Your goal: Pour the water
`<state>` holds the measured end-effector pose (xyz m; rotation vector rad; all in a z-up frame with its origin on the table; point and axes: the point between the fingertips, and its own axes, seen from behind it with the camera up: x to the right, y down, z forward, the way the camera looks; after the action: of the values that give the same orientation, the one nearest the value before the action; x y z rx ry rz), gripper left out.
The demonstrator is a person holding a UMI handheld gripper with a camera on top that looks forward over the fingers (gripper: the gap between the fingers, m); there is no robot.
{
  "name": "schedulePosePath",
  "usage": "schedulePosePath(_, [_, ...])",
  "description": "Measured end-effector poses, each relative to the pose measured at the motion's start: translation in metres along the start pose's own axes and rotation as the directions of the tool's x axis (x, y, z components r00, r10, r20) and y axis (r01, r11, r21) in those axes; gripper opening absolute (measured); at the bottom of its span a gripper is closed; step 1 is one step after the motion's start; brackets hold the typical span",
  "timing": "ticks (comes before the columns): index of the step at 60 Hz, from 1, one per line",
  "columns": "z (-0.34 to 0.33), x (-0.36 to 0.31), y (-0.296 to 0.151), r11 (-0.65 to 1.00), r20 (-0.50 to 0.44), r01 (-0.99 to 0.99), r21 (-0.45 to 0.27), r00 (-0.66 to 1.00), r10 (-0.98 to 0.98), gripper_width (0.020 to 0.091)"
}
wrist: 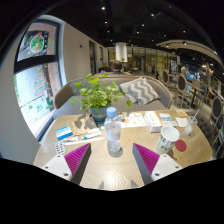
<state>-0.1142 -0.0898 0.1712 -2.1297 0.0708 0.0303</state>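
While the gripper (112, 158) hangs back over the near edge of the wooden table (110, 172), nothing of the pour looks started. Its fingers stand wide apart, the magenta pads (76, 157) empty, with bare tabletop between them. The water bottle (113, 133) stands upright just ahead of the fingers, roughly on the line between them but beyond the tips, not touching either pad; it appears clear with a pale cap, though whether the cap is on tight cannot be told. To the right of the bottle and a bit further out sits a white cup (169, 138), the likely target for the water; a small red item (181, 145) lies just beside it, identity unclear. Behind the bottle a leafy potted plant (99, 97) stands mid-table, with books or papers (78, 130) spread to the left and more printed stuff (153, 119) to the right. A sofa with a patterned cushion (141, 90) runs behind the table. Judgement on progress: zero steps complete — bottle not grasped, not lifted, cup contents not visible. Remaining: advance so the bottle sits between the pads, close on it, lift, carry over to the cup, tilt, set back down. Cap state could be a blocker if it is still sealed.
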Motion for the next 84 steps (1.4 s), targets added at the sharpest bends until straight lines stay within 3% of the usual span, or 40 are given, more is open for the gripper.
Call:
schedulePosePath(16, [0.125,0.003,0.003,1.000,0.001,0.012,0.013,1.000,-0.012,0.0860])
schedulePosePath(22, [0.159,0.009,0.005,1.000,0.004,0.009,0.026,1.000,-0.010,0.0818])
schedulePosePath(30, [0.187,0.003,-0.004,0.997,0.045,0.017,0.073,0.999,-0.020,0.0677])
schedulePosePath(35, [0.196,-0.001,-0.007,0.994,0.071,0.035,0.099,0.997,-0.042,0.0507])
schedulePosePath(40, [0.201,-0.004,-0.011,0.992,0.080,0.032,0.124,0.996,-0.042,0.0477])
schedulePosePath(49, [0.202,-0.002,-0.012,0.992,0.079,0.023,0.123,0.996,-0.033,0.0356])
schedulePosePath(53, [0.201,0.000,-0.012,0.994,0.077,0.015,0.110,0.997,-0.023,0.0354])
schedulePosePath(55, [0.197,0.002,-0.014,0.994,0.074,0.012,0.110,0.997,-0.021,0.0318])
schedulePosePath(70, [0.130,0.003,-0.059,0.981,0.110,-0.100,0.165,0.991,0.082,0.0316])
schedulePosePath(78, [0.083,-0.002,-0.095,0.929,0.245,-0.337,0.153,0.924,0.295,0.0315])
schedulePosePath(84, [0.055,-0.001,-0.122,0.811,0.376,-0.579,0.086,0.772,0.512,0.0315])
